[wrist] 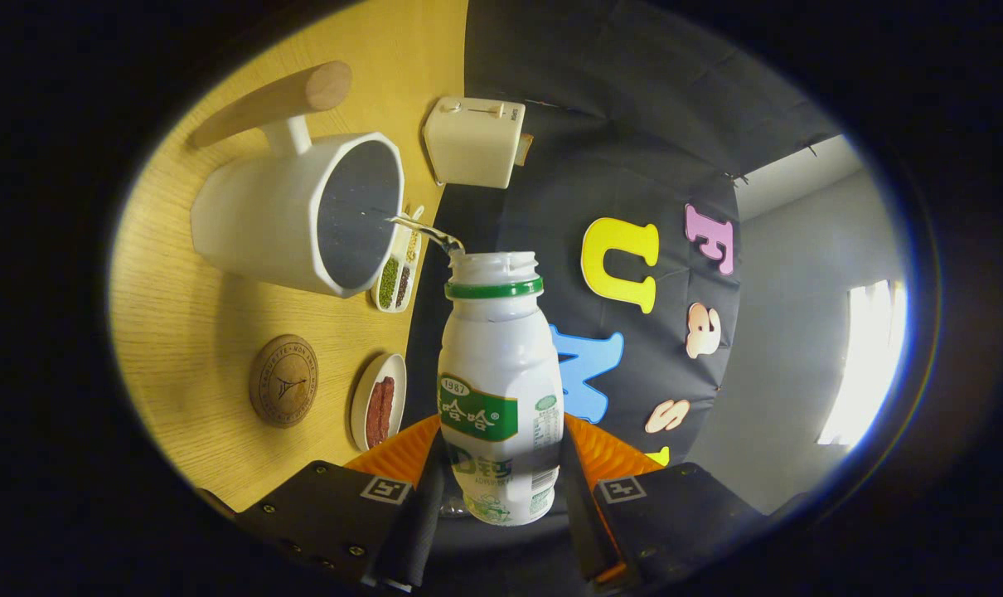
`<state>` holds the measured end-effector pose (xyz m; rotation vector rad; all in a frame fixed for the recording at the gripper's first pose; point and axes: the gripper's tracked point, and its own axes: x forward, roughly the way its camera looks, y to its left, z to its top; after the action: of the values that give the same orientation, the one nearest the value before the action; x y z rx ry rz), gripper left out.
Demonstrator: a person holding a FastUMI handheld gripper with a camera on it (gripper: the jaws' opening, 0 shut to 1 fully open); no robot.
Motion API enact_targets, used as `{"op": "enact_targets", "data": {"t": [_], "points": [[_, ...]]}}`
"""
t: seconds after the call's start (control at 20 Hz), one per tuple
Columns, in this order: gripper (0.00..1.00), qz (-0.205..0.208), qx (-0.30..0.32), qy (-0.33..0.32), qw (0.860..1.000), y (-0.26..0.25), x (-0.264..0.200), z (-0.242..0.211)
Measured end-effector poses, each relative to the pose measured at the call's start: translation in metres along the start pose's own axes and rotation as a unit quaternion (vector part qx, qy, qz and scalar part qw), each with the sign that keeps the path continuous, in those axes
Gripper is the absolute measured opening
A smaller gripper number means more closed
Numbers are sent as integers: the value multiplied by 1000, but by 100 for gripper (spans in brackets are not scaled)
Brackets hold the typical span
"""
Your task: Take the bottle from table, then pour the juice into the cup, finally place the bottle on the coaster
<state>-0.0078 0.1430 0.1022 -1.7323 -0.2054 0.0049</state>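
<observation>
Between the fingers, the gripper point(501, 489) clamps the uncapped bottle point(500, 381), tipped so its stream lands inside the cup point(302, 211), coaster point(283, 380) waiting nearby.

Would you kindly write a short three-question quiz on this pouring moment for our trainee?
1. True or false: the gripper is shut on the bottle.
2. Liquid from the bottle's mouth is heading into: A) the cup B) the toaster C) the coaster
3. Fill in: the coaster lies beside a small ____ holding something red.

Key: 1 true; 2 A; 3 dish.
</observation>
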Motion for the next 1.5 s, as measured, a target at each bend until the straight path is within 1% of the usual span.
{"op": "enact_targets", "data": {"t": [1.5], "points": [[67,-26,-41,4,999,-25,2,-10]]}}
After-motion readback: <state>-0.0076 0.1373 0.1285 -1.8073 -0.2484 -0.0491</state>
